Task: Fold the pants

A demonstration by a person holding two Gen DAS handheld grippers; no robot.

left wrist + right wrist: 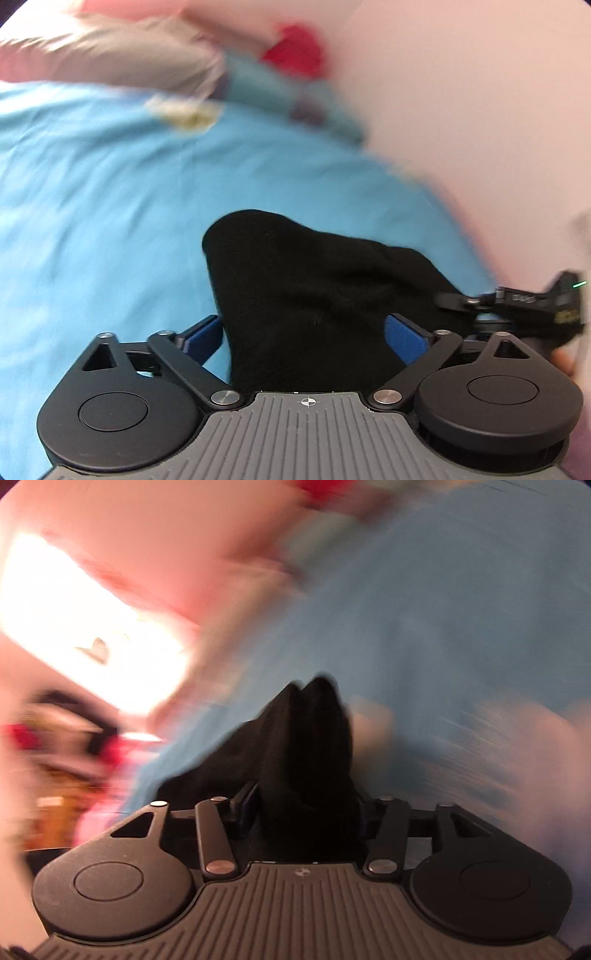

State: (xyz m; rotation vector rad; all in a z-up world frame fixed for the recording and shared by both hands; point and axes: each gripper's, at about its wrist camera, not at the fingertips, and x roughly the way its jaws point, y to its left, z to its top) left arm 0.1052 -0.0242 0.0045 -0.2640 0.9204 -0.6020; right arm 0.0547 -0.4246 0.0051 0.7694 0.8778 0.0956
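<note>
The black pants (314, 288) lie bunched over a light blue bed sheet (92, 203). In the left wrist view my left gripper (303, 336) stands wide open, its blue pads (402, 338) on either side of the black cloth, which fills the gap. My right gripper (476, 301) shows at the right edge of that view, at the far side of the pants. In the blurred right wrist view my right gripper (306, 805) is shut on a raised bunch of the black pants (306, 738) above the blue sheet (443, 627).
A grey and pink pillow (110, 55), a red item (295, 51) and blue cloth (266, 88) lie at the far end of the bed. A pale pink wall (480, 92) runs along the right. The right wrist view is strongly motion-blurred.
</note>
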